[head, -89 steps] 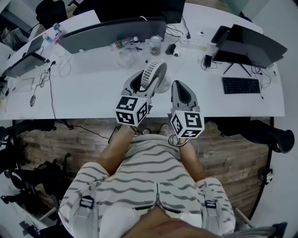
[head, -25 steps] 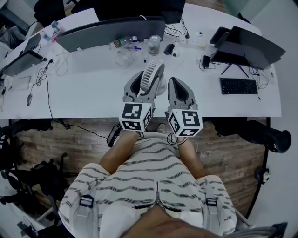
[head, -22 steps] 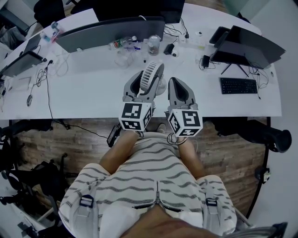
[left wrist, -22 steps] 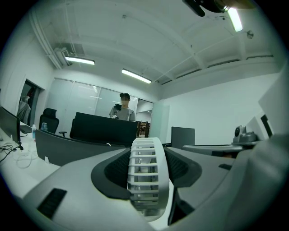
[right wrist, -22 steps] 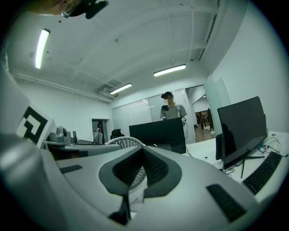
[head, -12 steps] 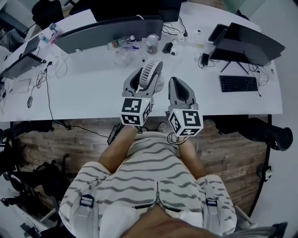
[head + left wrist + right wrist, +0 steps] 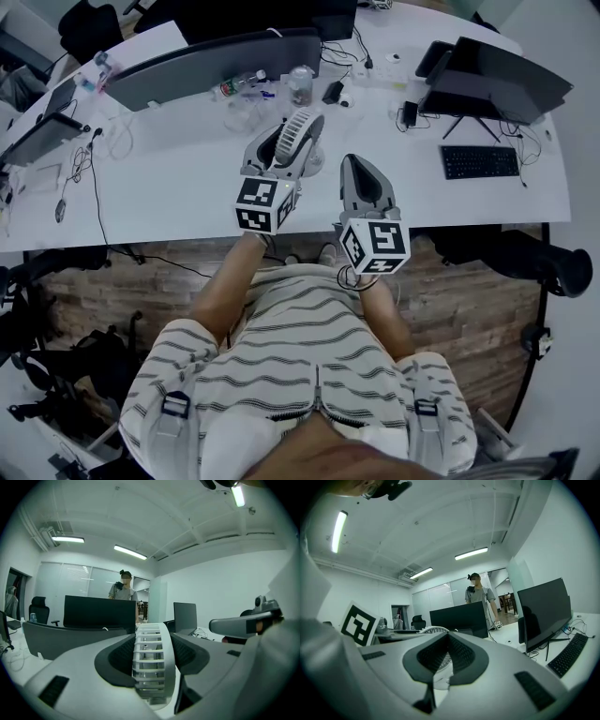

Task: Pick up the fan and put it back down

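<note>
The fan (image 7: 302,129) base is hidden behind the left gripper (image 7: 286,155) jaws; its contact with the table (image 7: 169,178) cannot be determined.

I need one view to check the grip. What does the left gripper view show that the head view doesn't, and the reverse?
Left gripper view only: both pads of the left claw pressing the fan's sides; a standing person; ceiling lights. Head view only: the keyboard, the wood floor, the striped shirt. Both: the fan in the left claw, the curved monitor.
</note>
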A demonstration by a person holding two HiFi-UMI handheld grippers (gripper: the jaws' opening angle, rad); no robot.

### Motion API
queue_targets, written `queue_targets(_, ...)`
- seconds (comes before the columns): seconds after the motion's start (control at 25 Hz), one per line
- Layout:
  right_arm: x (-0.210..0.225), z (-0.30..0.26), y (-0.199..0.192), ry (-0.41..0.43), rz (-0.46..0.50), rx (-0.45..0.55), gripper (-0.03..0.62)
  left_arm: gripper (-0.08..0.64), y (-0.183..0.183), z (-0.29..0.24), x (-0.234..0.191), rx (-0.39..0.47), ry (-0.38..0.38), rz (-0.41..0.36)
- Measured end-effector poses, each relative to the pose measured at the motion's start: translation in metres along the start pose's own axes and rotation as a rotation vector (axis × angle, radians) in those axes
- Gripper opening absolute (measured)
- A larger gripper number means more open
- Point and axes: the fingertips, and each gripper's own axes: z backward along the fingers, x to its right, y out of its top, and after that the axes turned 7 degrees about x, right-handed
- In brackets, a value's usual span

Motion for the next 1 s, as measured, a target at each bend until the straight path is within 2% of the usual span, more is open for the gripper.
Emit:
queue_targets(0.24,0.003,0.003,-0.001,-0.011,-0.002,0.001,0.011,0.225,-0.013,-0.016,-0.003,-0.031,-0.097,-0.026)
queue_targets(0.4,0.004,0.006,-0.001,-0.019,-0.004,0.001,0.011,0.225,-0.027,-0.023,-0.010,-0.057,-0.146,-0.008)
queue_targets(0.76,0.011,0.010,-0.002,-0.045,0.000,0.001,0.011,0.225,-0.050,-0.035,-0.029,-0.088,-0.260,-0.065)
queue_targets(1.0,0.015,0.009,-0.002,-0.061,0.007,0.000,0.011,0.225,-0.055,-0.044,-0.030,-0.086,-0.371,-0.098)
